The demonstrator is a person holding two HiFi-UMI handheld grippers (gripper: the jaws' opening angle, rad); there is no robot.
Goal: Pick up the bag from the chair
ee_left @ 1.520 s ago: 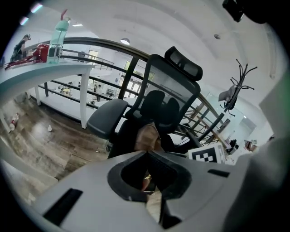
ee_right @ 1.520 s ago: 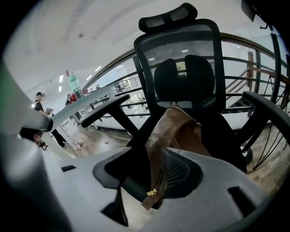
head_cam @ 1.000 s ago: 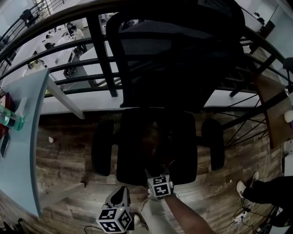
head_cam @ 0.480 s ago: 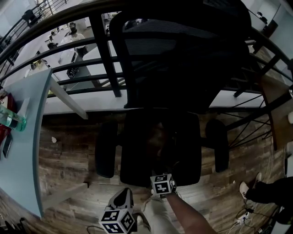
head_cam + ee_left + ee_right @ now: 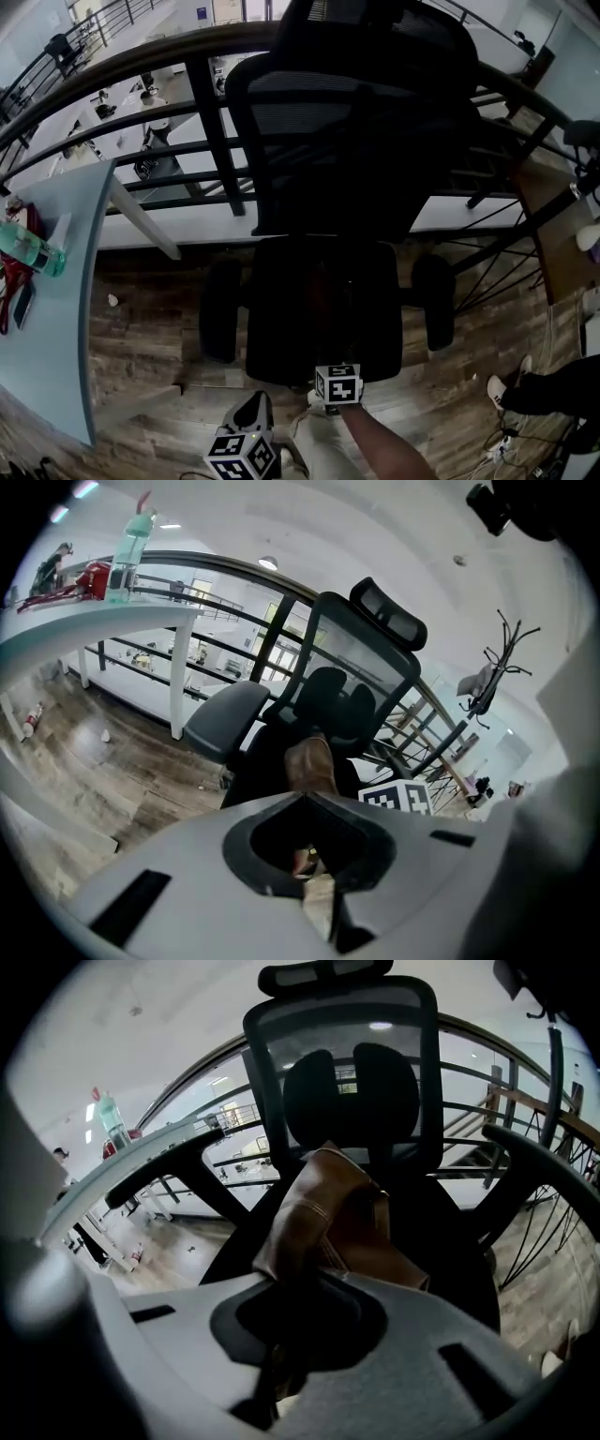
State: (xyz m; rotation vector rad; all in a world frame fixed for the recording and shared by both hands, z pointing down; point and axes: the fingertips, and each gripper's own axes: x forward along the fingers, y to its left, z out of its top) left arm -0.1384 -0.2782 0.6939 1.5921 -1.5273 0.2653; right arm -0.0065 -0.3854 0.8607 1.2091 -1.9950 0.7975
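No readable text, no legible labels

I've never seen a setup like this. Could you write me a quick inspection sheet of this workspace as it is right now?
Surface: black office chair, dark seat facing the person.
Job's things: brown leather bag, upright over the seat; whether it has left the seat cannot be told.
Clutter: green bottle and a red thing on the pale table.
Grippers: right gripper has just been closing, and its jaws are now shut on the bag's near edge. The left gripper has its jaws together, empty, short of the chair.
Cables: cables on the wooden floor, lower right.
Surroundings: black railing behind the chair; a person's shoe at the right.
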